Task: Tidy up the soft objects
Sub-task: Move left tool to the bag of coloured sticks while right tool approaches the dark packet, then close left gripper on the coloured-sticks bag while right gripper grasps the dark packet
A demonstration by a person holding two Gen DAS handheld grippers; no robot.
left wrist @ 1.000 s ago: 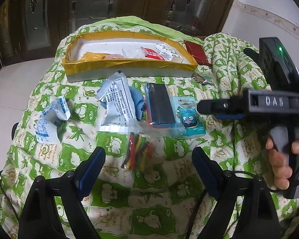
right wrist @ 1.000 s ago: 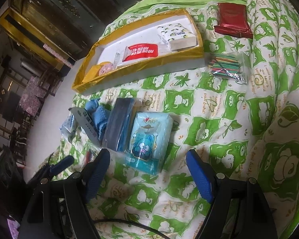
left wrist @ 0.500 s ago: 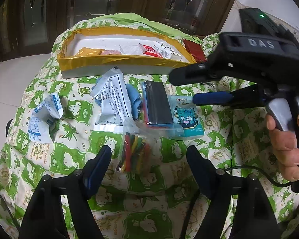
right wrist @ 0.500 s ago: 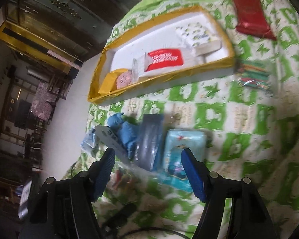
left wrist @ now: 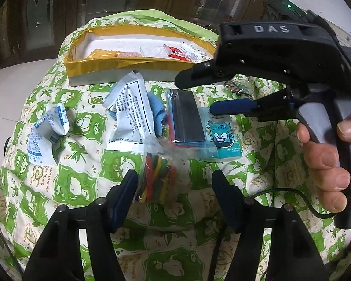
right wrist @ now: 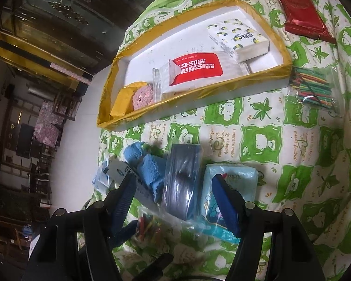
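A clear bag of coloured sticks point(left wrist: 156, 178) lies between the fingers of my left gripper point(left wrist: 174, 182). Its jaws are closing and the pads do not press on the bag. My right gripper point(right wrist: 175, 187), held by a hand point(left wrist: 325, 159), hovers over a dark pack in a clear bag point(right wrist: 182, 182) with its jaws closing astride it, not gripping. Its right finger hangs over the teal tissue pack point(right wrist: 234, 178). A blue cloth point(right wrist: 149, 166) lies left of the dark pack. Behind stands the yellow-rimmed tray point(right wrist: 199, 91) with a red-and-white wipes pack point(right wrist: 194, 70) and a tissue pack point(right wrist: 238, 37).
Everything rests on a green-and-white quilt. A large white sachet point(left wrist: 131, 107) covers part of the blue cloth, and a small white-blue sachet point(left wrist: 49, 131) lies further left. A second stick bag point(right wrist: 313, 89) and a red pack point(right wrist: 301, 14) lie right of the tray. The quilt drops off at the left.
My right gripper has swung left, from over the teal tissue pack to over the dark pack. Both grippers' jaws have narrowed. The left gripper has stayed over the stick bag.
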